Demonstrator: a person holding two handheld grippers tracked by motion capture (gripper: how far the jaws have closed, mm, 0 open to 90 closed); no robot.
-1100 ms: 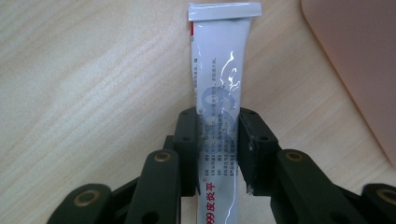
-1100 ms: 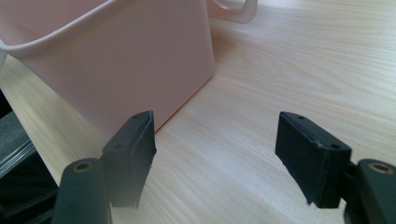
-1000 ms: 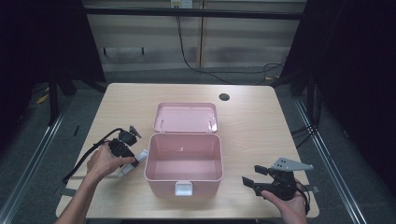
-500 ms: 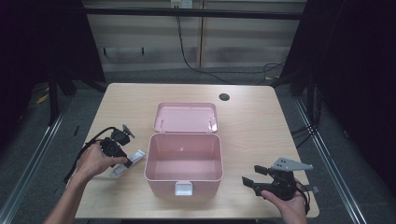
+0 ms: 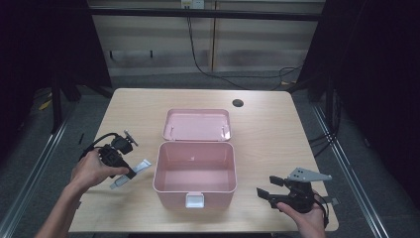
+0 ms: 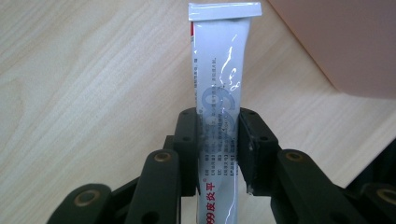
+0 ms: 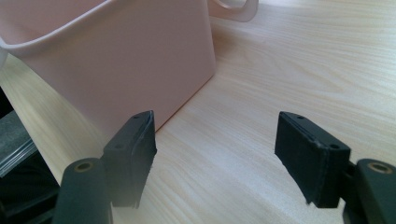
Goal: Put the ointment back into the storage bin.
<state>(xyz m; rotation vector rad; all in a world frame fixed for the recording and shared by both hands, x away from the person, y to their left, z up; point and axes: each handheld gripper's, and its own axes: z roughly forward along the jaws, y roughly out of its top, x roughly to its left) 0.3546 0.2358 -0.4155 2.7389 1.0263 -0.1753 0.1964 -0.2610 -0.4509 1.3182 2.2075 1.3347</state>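
Note:
A white and silver tube [image 6: 219, 84] with red and blue print is clamped between the jaws of my left gripper [image 6: 218, 135], crimped end pointing away. In the high view the tube [image 5: 132, 172] lies low over the table just left of the open pink box [image 5: 194, 148]. My left gripper [image 5: 128, 169] is shut on its middle. The box's lid [image 5: 197, 124] lies flat behind it. The box's inside looks bare. My right gripper [image 5: 266, 191] stands open near the front right, its jaws wide apart and nothing between them. The right gripper [image 7: 219, 149] faces the box's pink wall [image 7: 116, 60].
A white latch [image 5: 194, 200] sticks out from the box's front. A dark round hole [image 5: 237, 103] sits in the wooden table [image 5: 277, 144] at the back right. Black cables trail from both grippers. Dark floor and metal rails surround the table.
My left gripper has drawn back to the left, away from the box, with the tube in it. The right gripper has stayed where it was.

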